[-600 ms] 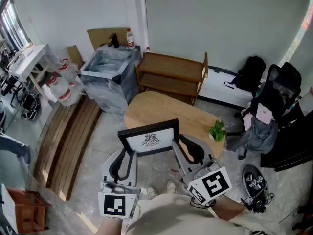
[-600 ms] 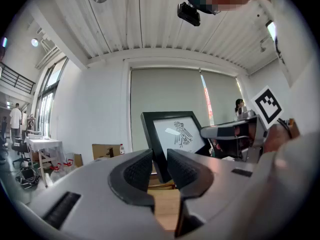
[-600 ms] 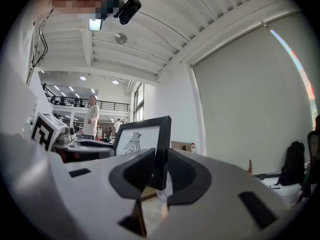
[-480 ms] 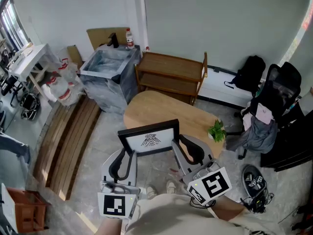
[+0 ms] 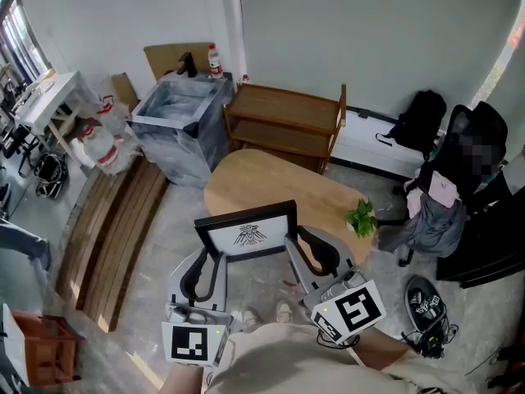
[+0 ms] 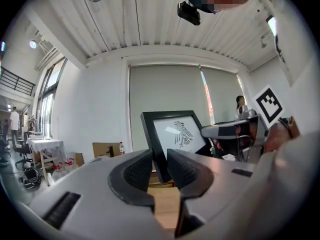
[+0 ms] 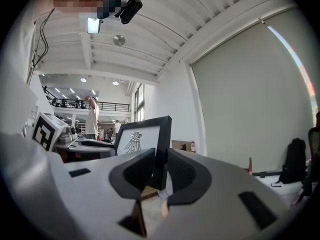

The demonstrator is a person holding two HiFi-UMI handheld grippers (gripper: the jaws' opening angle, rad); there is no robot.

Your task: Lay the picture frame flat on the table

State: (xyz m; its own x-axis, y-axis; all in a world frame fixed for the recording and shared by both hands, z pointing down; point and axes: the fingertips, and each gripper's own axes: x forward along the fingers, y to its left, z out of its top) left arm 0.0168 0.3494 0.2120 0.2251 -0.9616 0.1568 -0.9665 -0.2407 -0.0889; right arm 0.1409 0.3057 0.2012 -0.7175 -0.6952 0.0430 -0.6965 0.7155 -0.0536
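A black picture frame (image 5: 246, 231) with a white mat and a bird drawing is held upright in the air, in front of the oval wooden table (image 5: 271, 189). My left gripper (image 5: 212, 258) is shut on the frame's left edge (image 6: 151, 139). My right gripper (image 5: 293, 250) is shut on its right edge (image 7: 162, 149). The picture frame (image 6: 176, 134) shows its printed face in the left gripper view, and the picture frame (image 7: 140, 136) shows it in the right gripper view too. The frame's lower edge sits just above the table's near rim in the head view.
A small green plant (image 5: 363, 218) stands at the table's right end. Behind the table is a wooden bench (image 5: 283, 120); a grey bin (image 5: 176, 125) stands to the left. A chair with clothes (image 5: 439, 208) stands on the right, planks (image 5: 115, 232) lie on the left.
Frame and both grippers stay in the same hold; the head view has shifted slightly, nothing else moved.
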